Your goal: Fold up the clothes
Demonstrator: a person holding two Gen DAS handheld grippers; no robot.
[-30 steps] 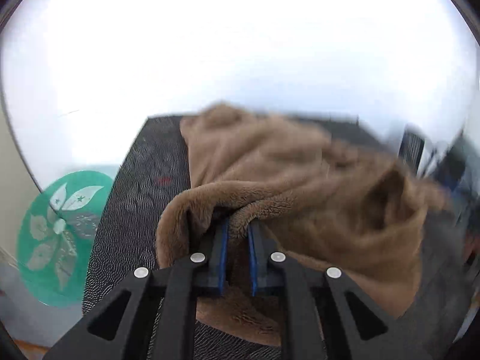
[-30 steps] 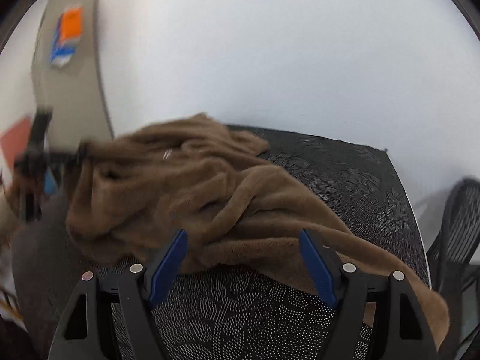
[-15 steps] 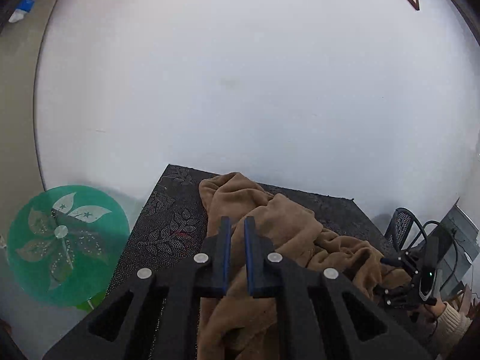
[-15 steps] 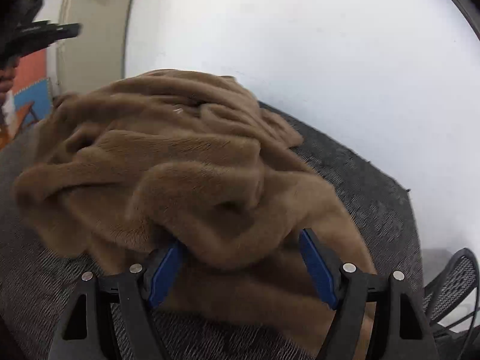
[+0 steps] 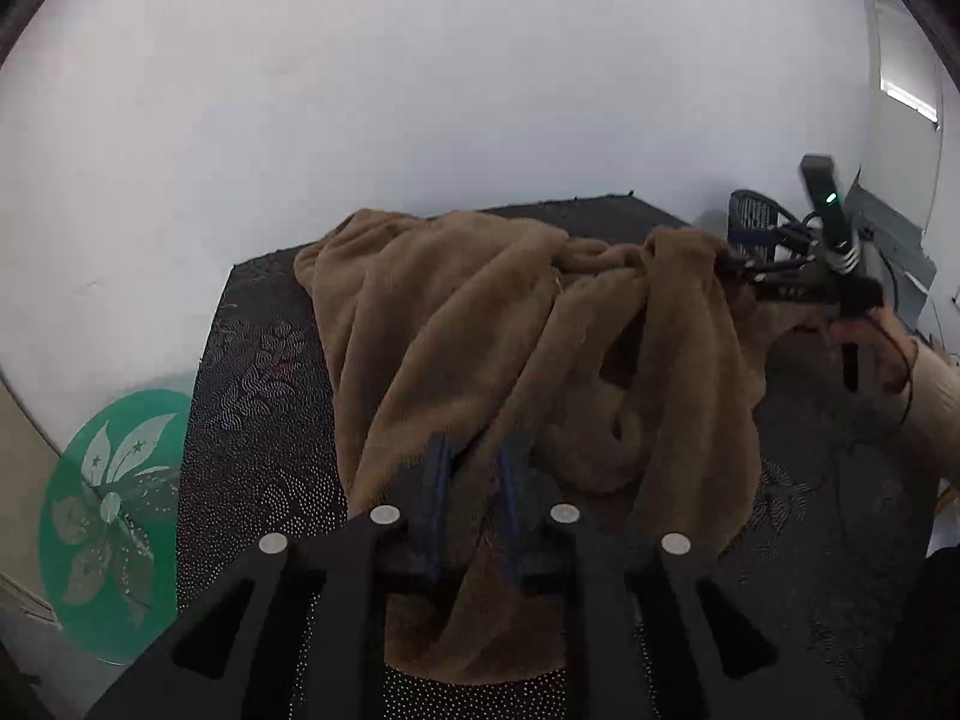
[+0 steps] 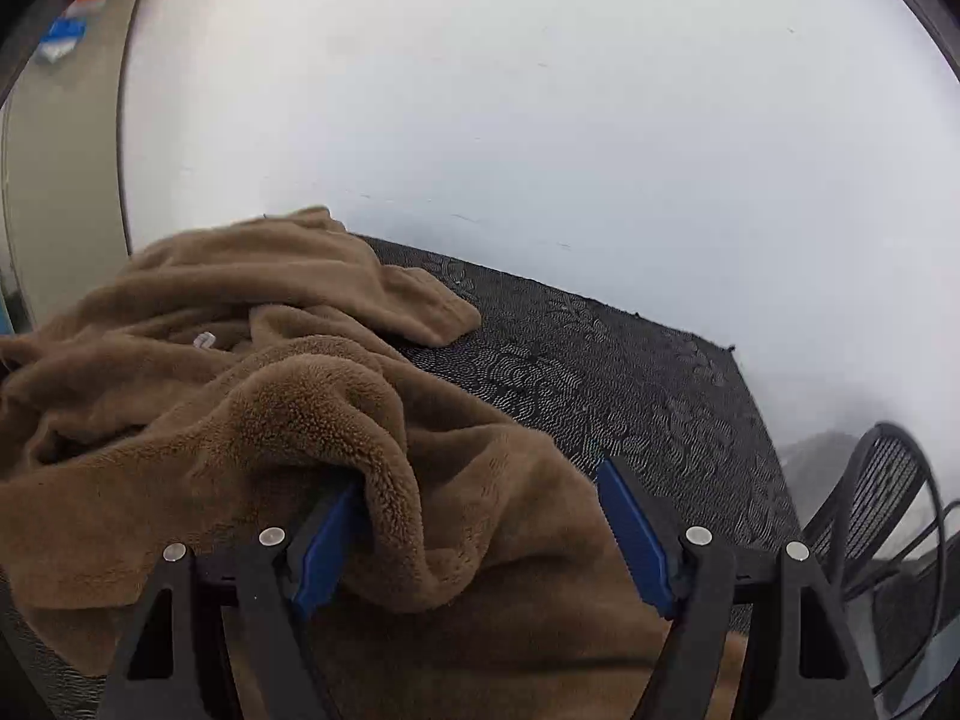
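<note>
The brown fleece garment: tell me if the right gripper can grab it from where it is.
Probably yes. The right gripper stands open with a fold of the brown fleece garment already bunched between its fingers, and nothing blocks it.

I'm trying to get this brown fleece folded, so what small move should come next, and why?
Probably close the right hand-held gripper on the ridge of brown fleece lying between its wide-open jaws. The left hand-held gripper has just been opening, fleece between its jaws, so neither yet pinches the crumpled heap.
</note>
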